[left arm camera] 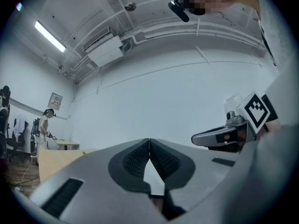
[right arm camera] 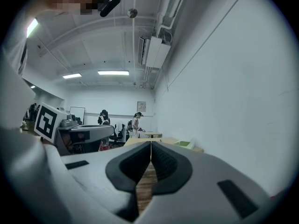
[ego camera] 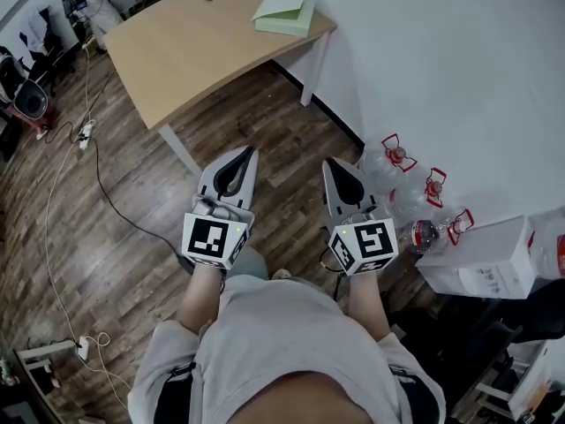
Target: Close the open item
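A pale green box [ego camera: 284, 13] with its white lid lifted lies at the far corner of the wooden table [ego camera: 194, 47]; in the right gripper view the green box [right arm camera: 187, 144] shows small, far ahead on that table. My left gripper [ego camera: 250, 153] and right gripper [ego camera: 328, 162] hang side by side over the wood floor, well short of the table. The left gripper [left arm camera: 149, 141] has its jaws pressed together with nothing between them. So does the right gripper [right arm camera: 151, 143].
Large water bottles with red handles [ego camera: 399, 155] and a white carton [ego camera: 484, 259] stand along the wall at my right. A cable [ego camera: 106, 193] and power strip [ego camera: 86, 132] lie on the floor at left. People [right arm camera: 135, 122] and office chairs [ego camera: 31, 100] are far off.
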`<act>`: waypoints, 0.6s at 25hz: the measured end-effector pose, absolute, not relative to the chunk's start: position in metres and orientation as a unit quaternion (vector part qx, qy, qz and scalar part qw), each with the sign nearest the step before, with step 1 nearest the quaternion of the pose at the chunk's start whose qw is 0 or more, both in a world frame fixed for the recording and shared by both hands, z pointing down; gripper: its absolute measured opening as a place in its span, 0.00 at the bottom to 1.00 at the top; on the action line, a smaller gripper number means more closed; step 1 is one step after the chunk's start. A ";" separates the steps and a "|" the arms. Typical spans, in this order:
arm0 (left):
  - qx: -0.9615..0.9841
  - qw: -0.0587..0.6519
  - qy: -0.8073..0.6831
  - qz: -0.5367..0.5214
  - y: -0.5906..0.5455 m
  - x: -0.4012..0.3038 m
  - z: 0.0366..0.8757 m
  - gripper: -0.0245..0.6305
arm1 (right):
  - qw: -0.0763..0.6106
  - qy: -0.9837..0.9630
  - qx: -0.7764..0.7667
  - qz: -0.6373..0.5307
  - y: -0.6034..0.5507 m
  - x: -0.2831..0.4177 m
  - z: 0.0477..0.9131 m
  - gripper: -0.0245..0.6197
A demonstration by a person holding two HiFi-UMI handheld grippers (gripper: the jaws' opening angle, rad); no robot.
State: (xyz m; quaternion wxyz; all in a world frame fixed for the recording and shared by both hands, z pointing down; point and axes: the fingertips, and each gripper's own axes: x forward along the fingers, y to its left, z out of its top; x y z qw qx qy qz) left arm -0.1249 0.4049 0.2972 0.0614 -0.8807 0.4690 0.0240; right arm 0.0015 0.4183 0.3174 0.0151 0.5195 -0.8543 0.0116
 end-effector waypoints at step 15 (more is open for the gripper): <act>-0.891 0.047 0.451 0.024 0.296 -0.112 0.307 0.06 | 0.015 -0.845 0.535 0.014 0.318 0.014 0.321 0.05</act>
